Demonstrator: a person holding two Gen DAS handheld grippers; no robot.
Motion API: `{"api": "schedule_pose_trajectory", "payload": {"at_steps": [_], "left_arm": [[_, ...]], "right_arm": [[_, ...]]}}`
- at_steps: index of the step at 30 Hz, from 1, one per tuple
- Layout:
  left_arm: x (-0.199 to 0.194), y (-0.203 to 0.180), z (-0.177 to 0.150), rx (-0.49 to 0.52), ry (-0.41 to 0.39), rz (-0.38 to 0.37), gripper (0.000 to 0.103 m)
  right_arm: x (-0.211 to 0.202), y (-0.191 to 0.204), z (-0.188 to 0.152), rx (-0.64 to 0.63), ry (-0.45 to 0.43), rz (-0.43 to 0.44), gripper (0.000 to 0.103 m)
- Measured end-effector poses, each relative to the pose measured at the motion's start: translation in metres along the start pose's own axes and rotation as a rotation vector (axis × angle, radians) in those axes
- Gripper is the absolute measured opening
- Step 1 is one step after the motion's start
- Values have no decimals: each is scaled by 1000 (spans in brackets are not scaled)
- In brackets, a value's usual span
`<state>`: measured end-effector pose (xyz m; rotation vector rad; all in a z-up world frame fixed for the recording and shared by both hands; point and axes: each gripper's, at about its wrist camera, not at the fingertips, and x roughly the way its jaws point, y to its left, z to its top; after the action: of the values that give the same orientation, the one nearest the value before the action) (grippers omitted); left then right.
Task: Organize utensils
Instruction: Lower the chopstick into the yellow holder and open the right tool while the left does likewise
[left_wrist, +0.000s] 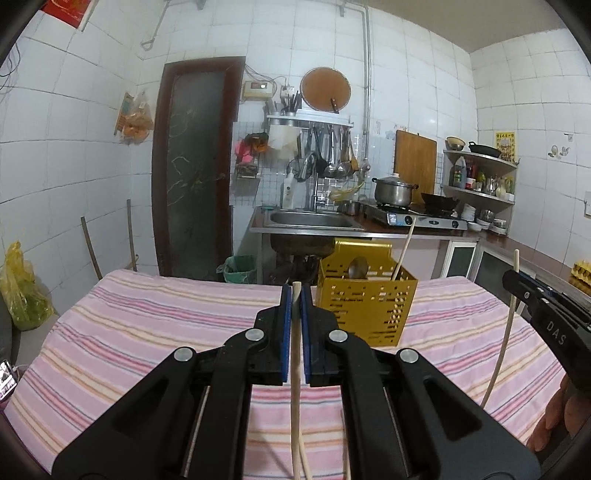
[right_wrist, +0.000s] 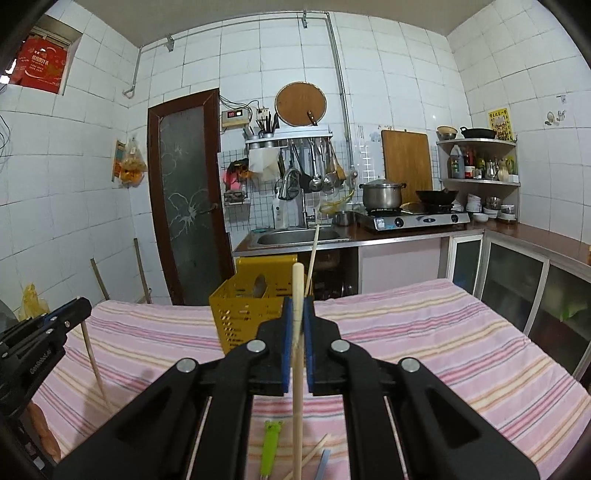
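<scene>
Left wrist view: the left gripper (left_wrist: 296, 293) had its jaws clamped narrow on a pale chopstick (left_wrist: 295, 369), held near its top end, the stick running upright between the blue pads and down out of view toward the pink striped cloth (left_wrist: 147, 325) covering the bench. The yellow perforated utensil holder (left_wrist: 365, 306) stood just ahead and slightly to the right of the jaws, already carrying a spoon (left_wrist: 357, 267) and one leaning chopstick (left_wrist: 404, 251). At the right edge the right gripper (left_wrist: 517, 284) showed side-on, gripping a second chopstick (left_wrist: 506, 332) that hung down toward the cloth.

Right wrist view: the right gripper (right_wrist: 298, 308) was likewise closed tight on its chopstick (right_wrist: 297, 369), long axis near vertical, the top end poking above the jaws. The utensil holder (right_wrist: 251, 306) lay ahead and to the left, its open top roughly level with the jaw tips. A green-handled utensil (right_wrist: 269, 450) and further chopsticks (right_wrist: 314, 452) lay on the cloth below. The left gripper (right_wrist: 70, 308) appeared at the left edge with its own stick (right_wrist: 92, 358).

Both sticks looked raised and upright, so each would likely need carrying forward over the holder's open top; the left hand appeared the nearer.
</scene>
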<state>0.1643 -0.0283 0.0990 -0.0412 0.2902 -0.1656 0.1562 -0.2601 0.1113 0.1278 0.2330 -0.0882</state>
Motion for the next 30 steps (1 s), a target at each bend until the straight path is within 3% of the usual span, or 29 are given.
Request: {"api": "schedule_pose_trajectory", "payload": {"at_steps": [12, 22, 30], "left_arm": [[19, -20, 70, 8, -107, -30, 4], [38, -39, 131, 22, -206, -39, 4], [79, -56, 166, 7, -267, -59, 4]], "right_arm": [[31, -3, 48, 21, -65, 13, 6], [64, 2, 109, 29, -154, 19, 6], [104, 3, 143, 46, -213, 26, 6]]}}
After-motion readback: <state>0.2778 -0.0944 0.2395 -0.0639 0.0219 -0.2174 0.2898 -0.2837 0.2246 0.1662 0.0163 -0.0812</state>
